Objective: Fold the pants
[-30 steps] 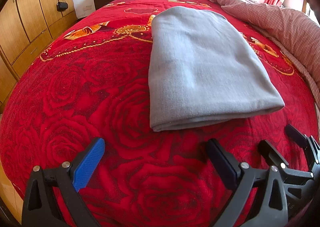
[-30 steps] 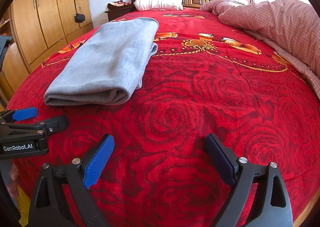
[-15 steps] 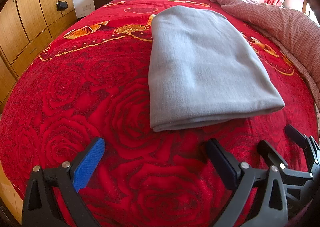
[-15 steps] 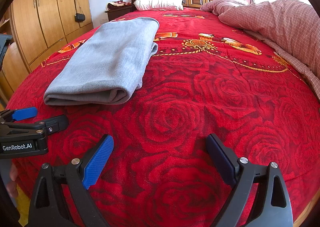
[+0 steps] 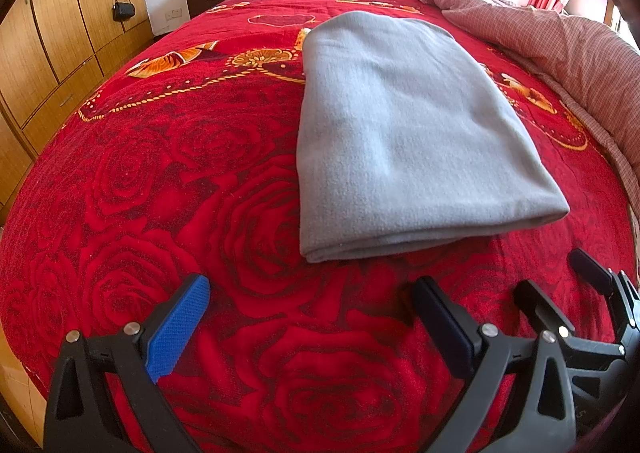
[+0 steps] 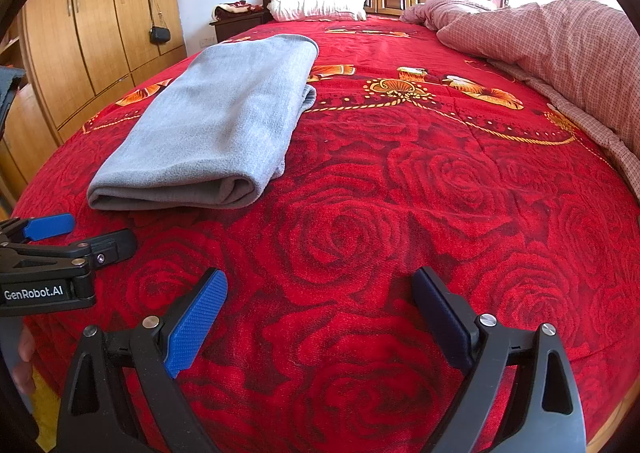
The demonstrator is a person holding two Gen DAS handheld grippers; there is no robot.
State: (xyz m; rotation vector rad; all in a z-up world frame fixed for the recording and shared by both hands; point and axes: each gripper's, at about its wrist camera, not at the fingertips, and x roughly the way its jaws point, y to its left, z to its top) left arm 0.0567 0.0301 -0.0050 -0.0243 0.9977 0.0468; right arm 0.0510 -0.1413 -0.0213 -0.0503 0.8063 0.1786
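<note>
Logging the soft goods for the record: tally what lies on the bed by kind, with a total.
Folded grey pants: 1
Red rose bedspread: 1
Pink checked quilt: 1
Pillows: 2 in a stack, as far as can be told
Total: 5
Both tongs, left and right, stand open, apart from the pants.

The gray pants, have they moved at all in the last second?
No. The pants keep the same place against the gold rope pattern on the red bedspread in both views.
</note>
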